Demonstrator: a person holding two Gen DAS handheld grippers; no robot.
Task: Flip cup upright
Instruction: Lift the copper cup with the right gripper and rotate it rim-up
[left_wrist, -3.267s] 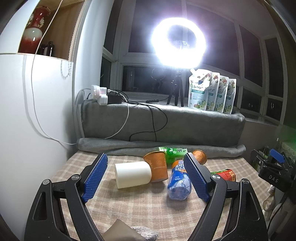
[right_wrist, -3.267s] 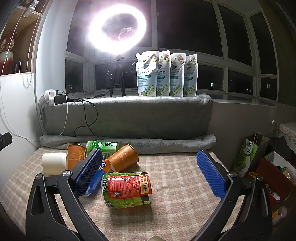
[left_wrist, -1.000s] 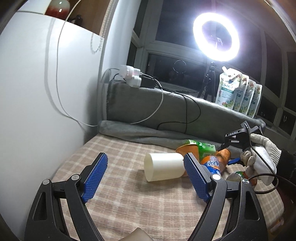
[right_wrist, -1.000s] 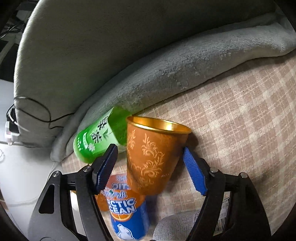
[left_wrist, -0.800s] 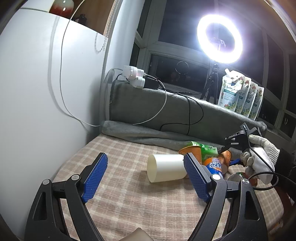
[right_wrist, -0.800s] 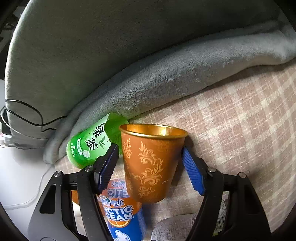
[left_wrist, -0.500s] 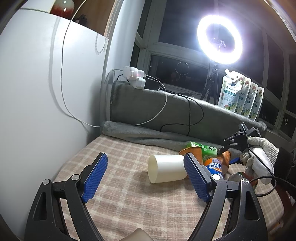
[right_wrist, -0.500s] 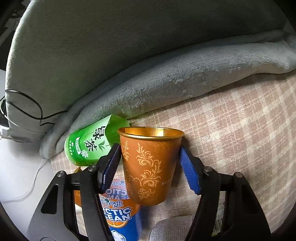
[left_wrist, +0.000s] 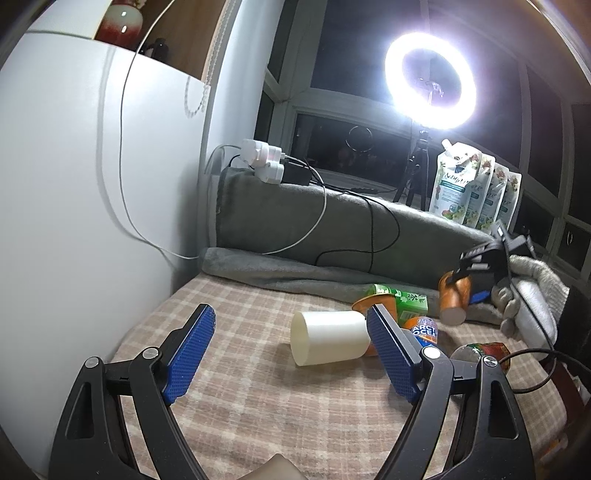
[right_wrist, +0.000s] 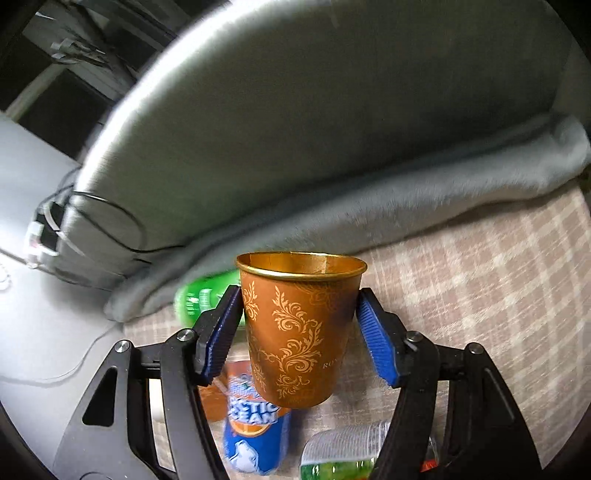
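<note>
Blue ribbed pads of the right hand-held gripper (right_wrist: 300, 325) pinch the copper paper cup (right_wrist: 300, 328) by its sides, mouth up, lifted clear of the plaid counter (right_wrist: 498, 280). Faint "RO" lettering shows on its wall. Below lies a blue bottle (right_wrist: 255, 432) reading "ARCTIC OCEAN". The gloved right hand (left_wrist: 532, 291) tilts downward. The left hand-held gripper (left_wrist: 291, 354) is spread wide, empty, facing a toppled white cup (left_wrist: 328, 341).
</note>
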